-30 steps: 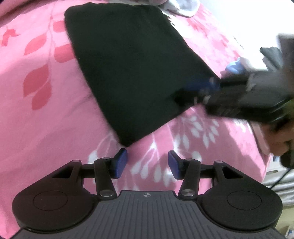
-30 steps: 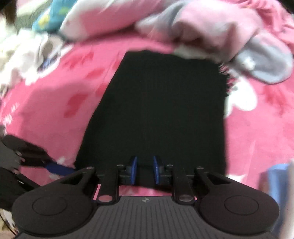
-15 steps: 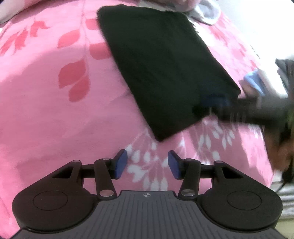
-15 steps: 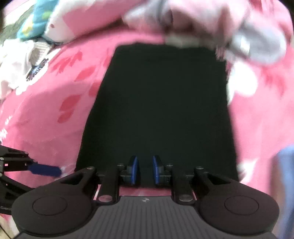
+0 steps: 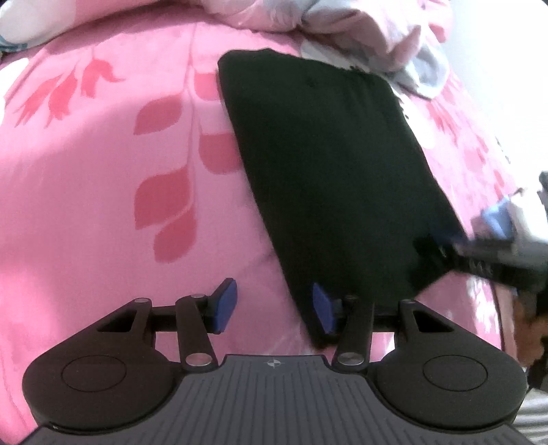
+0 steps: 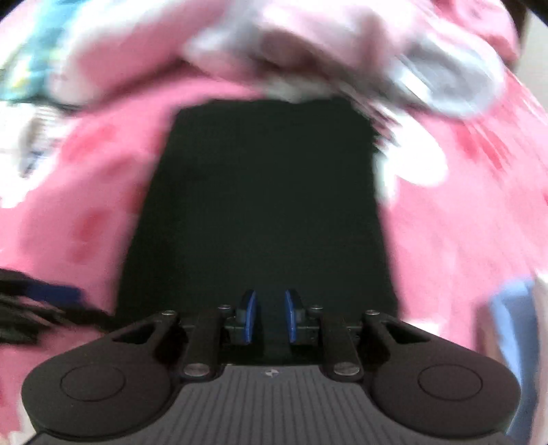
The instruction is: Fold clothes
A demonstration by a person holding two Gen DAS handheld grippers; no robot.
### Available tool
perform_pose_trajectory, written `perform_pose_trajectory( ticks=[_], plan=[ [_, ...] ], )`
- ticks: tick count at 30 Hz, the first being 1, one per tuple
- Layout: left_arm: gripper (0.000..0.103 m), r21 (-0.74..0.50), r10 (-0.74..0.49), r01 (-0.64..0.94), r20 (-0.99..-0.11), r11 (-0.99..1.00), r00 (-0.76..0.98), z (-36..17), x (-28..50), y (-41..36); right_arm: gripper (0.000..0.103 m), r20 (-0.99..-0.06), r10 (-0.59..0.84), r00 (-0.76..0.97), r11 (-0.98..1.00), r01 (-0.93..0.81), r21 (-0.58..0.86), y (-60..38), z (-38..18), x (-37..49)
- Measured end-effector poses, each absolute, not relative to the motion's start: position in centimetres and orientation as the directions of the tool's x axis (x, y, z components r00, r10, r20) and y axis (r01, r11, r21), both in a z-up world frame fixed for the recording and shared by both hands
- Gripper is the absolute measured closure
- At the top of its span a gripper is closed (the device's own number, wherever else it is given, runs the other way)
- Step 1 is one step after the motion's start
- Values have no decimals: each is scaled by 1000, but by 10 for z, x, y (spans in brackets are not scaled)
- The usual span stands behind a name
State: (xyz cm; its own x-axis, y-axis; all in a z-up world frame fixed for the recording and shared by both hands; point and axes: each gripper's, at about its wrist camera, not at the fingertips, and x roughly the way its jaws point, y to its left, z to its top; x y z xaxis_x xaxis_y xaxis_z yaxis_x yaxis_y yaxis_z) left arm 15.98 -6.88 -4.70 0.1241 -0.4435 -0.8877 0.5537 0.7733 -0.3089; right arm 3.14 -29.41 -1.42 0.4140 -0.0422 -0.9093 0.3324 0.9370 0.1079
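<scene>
On the pink floral bedspread point(image 5: 102, 205) lies a folded black knit garment point(image 5: 328, 178), flat and rectangular. Right gripper point(image 6: 270, 318) has its blue-padded fingers narrowed on the garment's near edge, fabric between them. Left gripper point(image 5: 274, 308) stands open at the near corner, gripping nothing. Crumpled pink-and-grey bedding point(image 5: 359, 30) lies beyond.

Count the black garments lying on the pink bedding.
1. The folded black garment lies flat on the pink bedding, its near edge at both grippers. The crumpled pile beyond it may hide more clothes.
</scene>
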Motion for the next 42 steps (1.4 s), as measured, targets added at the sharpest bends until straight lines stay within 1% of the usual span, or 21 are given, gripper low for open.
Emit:
perform_pose_trajectory(
  ticks=[2, 3, 4, 7, 10, 12, 14, 16, 17, 18, 20, 21, 23, 25, 30, 33, 34, 36, 38, 40, 42],
  plan=[
    [54, -312, -444, 546, -888, 777, 124, -48, 164, -71, 86, -924, -46, 379, 904, 410, 123, -317, -16, 6],
    [54, -312, -441, 541, -889, 781, 123, -49, 166, -73, 85, -938, -71, 338, 901, 426, 86, -322, -11, -4],
    [54, -312, -436, 534, -892, 786, 121, -49, 167, -76, 84, -948, -91, 306, 898, 437, 55, -326, -6, -12],
    [54, -284, -408, 524, -903, 803, 137, -44, 171, -89, 84, -948, -113, 298, 899, 437, 31, -332, 11, -17],
    [54, -219, -379, 548, -904, 807, 197, -30, 169, -109, 84, -915, -99, 392, 928, 369, 58, -330, 24, 5],
    [54, -166, -354, 578, -907, 799, 229, -24, 165, -126, 84, -895, -69, 441, 942, 324, 87, -328, 22, 25],
    [54, -119, -315, 598, -920, 792, 234, -27, 163, -141, 84, -890, -29, 454, 943, 307, 126, -328, 12, 44],
    [54, -58, -254, 619, -939, 784, 233, -36, 160, -156, 85, -906, -23, 422, 932, 338, 133, -335, -1, 51],
    [54, -24, -218, 627, -948, 778, 233, -41, 158, -163, 86, -919, -52, 392, 922, 372, 107, -341, -7, 48],
    [54, 2, -184, 632, -956, 775, 228, -46, 156, -166, 95, -927, -71, 369, 909, 407, 92, -349, -11, 44],
    [54, 50, -120, 641, -968, 766, 220, -55, 152, -172, 97, -925, -86, 371, 877, 469, 107, -360, -3, 32],
    [54, 55, -112, 635, -969, 771, 220, -55, 152, -173, 94, -921, -114, 373, 877, 472, 83, -360, 3, 29],
    [53, 57, -98, 620, -972, 783, 213, -55, 153, -172, 94, -909, -160, 385, 891, 452, 34, -355, 14, 26],
    [52, 55, -86, 602, -975, 797, 203, -56, 156, -172, 94, -896, -114, 430, 896, 434, 95, -355, 18, 31],
    [48, 65, -50, 567, -981, 821, 185, -60, 160, -171, 94, -878, 2, 480, 922, 338, 186, -347, 1, 65],
    [44, 78, -35, 561, -982, 824, 188, -61, 161, -169, 96, -895, -61, 442, 891, 429, 151, -370, -13, 73],
    [43, 82, -31, 559, -981, 825, 189, -61, 161, -169, 94, -886, -67, 459, 868, 465, 175, -380, -10, 70],
    [42, 89, -26, 556, -981, 826, 195, -62, 160, -167, 93, -868, -116, 482, 853, 496, 161, -389, -2, 72],
    [40, 92, -21, 551, -981, 829, 195, -62, 161, -166, 93, -851, -105, 515, 857, 481, 185, -393, 5, 73],
    [39, 95, -14, 543, -981, 834, 193, -63, 162, -164, 93, -840, -55, 539, 864, 448, 231, -393, 5, 78],
    [38, 99, -5, 536, -982, 838, 189, -63, 163, -163, 93, -842, -28, 539, 885, 405, 230, -387, 0, 87]
  ],
)
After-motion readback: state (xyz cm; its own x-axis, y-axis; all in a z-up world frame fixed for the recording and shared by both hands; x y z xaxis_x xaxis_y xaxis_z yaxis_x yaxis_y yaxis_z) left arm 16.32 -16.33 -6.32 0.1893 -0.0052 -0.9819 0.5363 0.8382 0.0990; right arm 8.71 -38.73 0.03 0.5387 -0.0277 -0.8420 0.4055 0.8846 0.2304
